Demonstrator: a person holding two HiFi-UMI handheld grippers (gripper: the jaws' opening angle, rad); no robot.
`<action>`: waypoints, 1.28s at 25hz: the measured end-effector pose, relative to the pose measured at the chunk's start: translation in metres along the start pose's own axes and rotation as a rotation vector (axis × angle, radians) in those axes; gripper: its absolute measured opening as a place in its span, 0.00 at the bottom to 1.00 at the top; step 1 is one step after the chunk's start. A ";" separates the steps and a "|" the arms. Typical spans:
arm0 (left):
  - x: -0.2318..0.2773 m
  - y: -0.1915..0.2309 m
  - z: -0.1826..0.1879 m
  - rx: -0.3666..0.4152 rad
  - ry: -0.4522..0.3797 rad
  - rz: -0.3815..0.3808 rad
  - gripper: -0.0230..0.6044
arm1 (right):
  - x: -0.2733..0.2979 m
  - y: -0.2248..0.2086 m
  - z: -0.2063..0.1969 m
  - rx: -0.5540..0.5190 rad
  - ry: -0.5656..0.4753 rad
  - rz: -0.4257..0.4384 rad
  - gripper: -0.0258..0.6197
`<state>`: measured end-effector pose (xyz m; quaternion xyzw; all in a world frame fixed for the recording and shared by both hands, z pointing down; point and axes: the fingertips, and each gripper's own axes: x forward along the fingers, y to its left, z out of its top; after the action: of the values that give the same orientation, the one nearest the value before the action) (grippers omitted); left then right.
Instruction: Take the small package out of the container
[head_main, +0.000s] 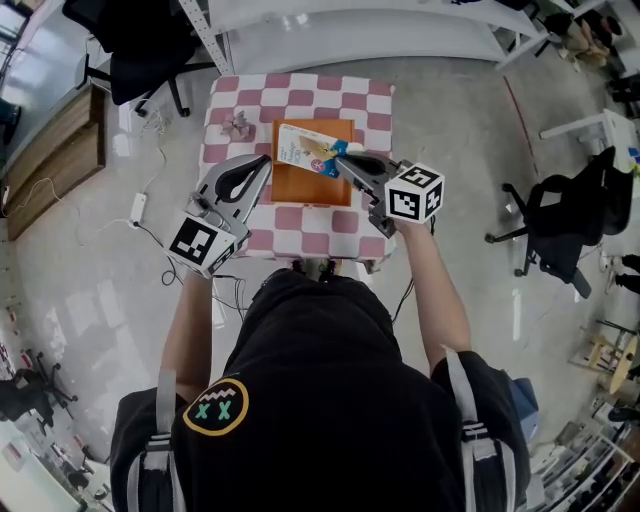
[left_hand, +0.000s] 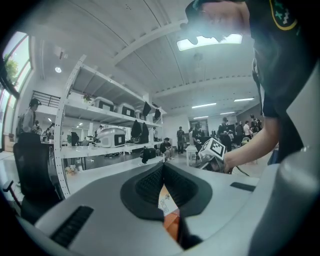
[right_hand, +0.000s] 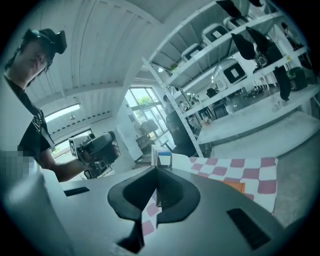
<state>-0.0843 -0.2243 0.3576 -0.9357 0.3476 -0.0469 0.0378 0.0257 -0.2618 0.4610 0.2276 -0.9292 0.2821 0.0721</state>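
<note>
An orange container (head_main: 312, 186) sits in the middle of a pink-and-white checkered table (head_main: 300, 98). The small package (head_main: 302, 146), white with blue and yellow print, is tilted over the container's far left corner. My right gripper (head_main: 340, 156) is shut on the package's right edge. In the right gripper view the package (right_hand: 161, 158) stands just past the closed tips of the right gripper (right_hand: 156, 173). My left gripper (head_main: 265, 162) hovers at the container's left side, shut and empty. In the left gripper view, the package (left_hand: 165, 202) and the orange container (left_hand: 173, 226) show through the gap below its closed jaws.
A small crumpled object (head_main: 238, 124) lies on the cloth at the far left. Around the table are a black office chair (head_main: 565, 225), another chair (head_main: 140, 50), a wooden cabinet (head_main: 55, 155) and a power strip (head_main: 138, 208) with cables on the floor.
</note>
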 end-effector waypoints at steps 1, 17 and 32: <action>0.001 0.000 0.000 0.001 0.002 -0.005 0.06 | -0.005 0.004 0.007 -0.027 -0.011 -0.006 0.07; 0.010 -0.007 0.011 0.015 -0.007 -0.037 0.06 | -0.054 0.058 0.070 -0.462 -0.122 -0.134 0.07; 0.019 -0.010 0.015 0.025 -0.018 -0.042 0.06 | -0.072 0.093 0.086 -0.714 -0.292 -0.166 0.07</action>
<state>-0.0619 -0.2284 0.3453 -0.9426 0.3271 -0.0438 0.0516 0.0457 -0.2140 0.3251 0.3001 -0.9479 -0.1009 0.0361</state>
